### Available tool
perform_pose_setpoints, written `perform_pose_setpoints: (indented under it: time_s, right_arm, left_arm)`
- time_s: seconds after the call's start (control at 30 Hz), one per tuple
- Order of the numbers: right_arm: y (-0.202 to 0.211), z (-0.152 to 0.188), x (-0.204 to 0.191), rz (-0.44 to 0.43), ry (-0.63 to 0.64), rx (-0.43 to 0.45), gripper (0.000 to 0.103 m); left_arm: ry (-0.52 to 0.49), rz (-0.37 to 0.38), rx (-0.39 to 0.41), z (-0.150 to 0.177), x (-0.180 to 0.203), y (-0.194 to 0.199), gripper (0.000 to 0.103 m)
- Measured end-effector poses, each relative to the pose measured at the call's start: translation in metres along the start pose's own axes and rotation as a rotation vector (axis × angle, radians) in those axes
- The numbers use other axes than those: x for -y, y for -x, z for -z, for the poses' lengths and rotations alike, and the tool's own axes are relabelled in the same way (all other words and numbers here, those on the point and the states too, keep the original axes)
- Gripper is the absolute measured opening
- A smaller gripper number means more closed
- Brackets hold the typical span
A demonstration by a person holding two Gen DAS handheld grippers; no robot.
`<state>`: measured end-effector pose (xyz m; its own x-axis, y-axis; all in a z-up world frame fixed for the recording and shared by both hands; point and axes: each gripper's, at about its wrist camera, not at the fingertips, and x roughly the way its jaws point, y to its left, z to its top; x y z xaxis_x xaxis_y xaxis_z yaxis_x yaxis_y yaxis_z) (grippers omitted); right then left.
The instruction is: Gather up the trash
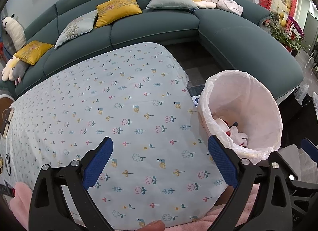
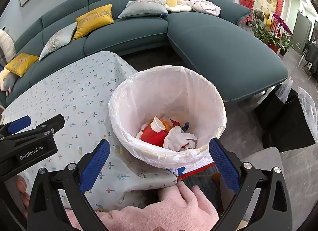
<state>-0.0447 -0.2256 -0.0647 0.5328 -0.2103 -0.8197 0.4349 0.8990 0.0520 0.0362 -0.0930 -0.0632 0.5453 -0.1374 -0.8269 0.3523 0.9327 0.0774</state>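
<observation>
left: my left gripper (image 1: 160, 159) gapes wide, nothing between its pads, over the flowered tablecloth (image 1: 111, 99) | right: my right gripper (image 2: 159, 160) is spread and bare above the lined bin (image 2: 169, 93) | trash (image 2: 165, 131): red, white and orange scraps lie in the bin's bottom; bin stands just beside the table's corner

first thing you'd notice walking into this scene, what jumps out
The white-lined trash bin beside the table's right end, with red and white trash at its bottom, draws the eye first. Next, the flower-print tablecloth on the table, with the left gripper open above it and the right gripper open near the bin. Behind sits a teal sofa.
</observation>
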Motion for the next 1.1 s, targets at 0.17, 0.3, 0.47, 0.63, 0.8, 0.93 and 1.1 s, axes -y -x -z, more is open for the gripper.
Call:
perform_pose_setpoints:
  time_s: [0.17, 0.3, 0.47, 0.63, 0.8, 0.93, 1.1]
  right_arm:
    - [-0.0021, -0.0010, -0.0003, -0.001, 0.003, -0.005, 0.096]
    - [-0.0047, -0.0017, -0.0019, 0.000, 0.011, -0.012, 0.096]
    - [-0.0050, -0.0023, -0.0035, -0.001, 0.016, -0.011, 0.096]
    - [-0.0054, -0.0024, -0.0037, -0.001, 0.018, -0.014, 0.096]
    - [-0.0056, -0.0025, -0.0040, 0.000, 0.018, -0.014, 0.096]
    - [-0.0057, -0.0029, -0.0042, -0.001, 0.018, -0.015, 0.096]
    - [-0.0057, -0.0031, -0.0042, -0.001, 0.017, -0.015, 0.096]
  left_arm:
    - [-0.001, 0.000, 0.003, -0.0015, 0.0005, 0.0002, 0.092]
    - [0.001, 0.000, 0.002, -0.0018, -0.0005, -0.0005, 0.092]
    - [0.008, -0.003, -0.003, -0.0011, -0.0025, -0.0025, 0.092]
    - [0.007, -0.004, -0.003, -0.0016, -0.0023, -0.0029, 0.092]
    - [0.008, -0.005, -0.002, -0.0014, -0.0026, -0.0041, 0.092]
    - [0.008, -0.006, -0.001, -0.0011, -0.0030, -0.0044, 0.092]
    - [0.012, -0.002, -0.002, -0.0012, -0.0032, -0.0042, 0.092]
